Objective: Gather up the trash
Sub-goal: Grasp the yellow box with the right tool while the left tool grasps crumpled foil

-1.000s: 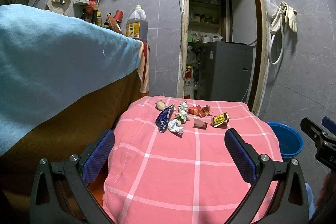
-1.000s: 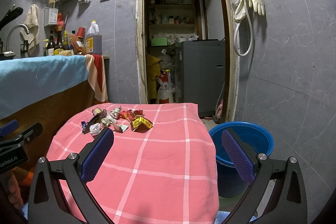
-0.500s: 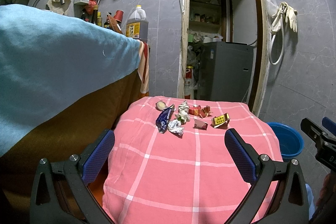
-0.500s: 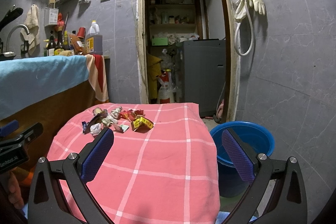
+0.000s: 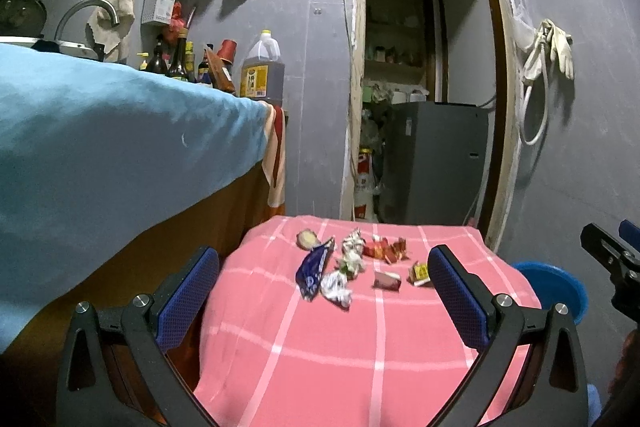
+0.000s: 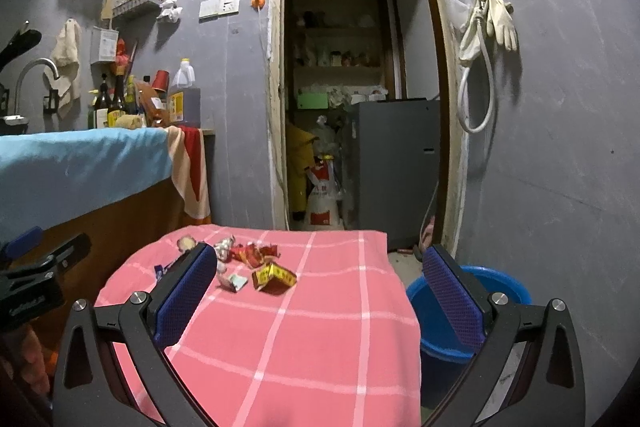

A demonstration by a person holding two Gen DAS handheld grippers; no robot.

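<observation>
Several pieces of trash lie in a cluster on the far part of a pink checked cloth (image 5: 340,343): a blue wrapper (image 5: 314,269), a crumpled white paper (image 5: 335,289), red wrappers (image 5: 382,249), and a yellow-red box (image 5: 418,273), which also shows in the right wrist view (image 6: 274,277). A blue bucket (image 6: 448,311) stands on the floor to the right of the table. My left gripper (image 5: 322,297) is open and empty, just short of the trash. My right gripper (image 6: 318,293) is open and empty above the cloth.
A counter draped in blue cloth (image 5: 120,139) rises at the left, with bottles and an oil jug (image 5: 262,69) on it. A doorway with a grey appliance (image 5: 438,163) is behind the table. A hose and gloves (image 6: 486,39) hang on the right wall.
Both grippers have moved forward toward the trash; it sits closer and lower between the fingers. Both stay open.
</observation>
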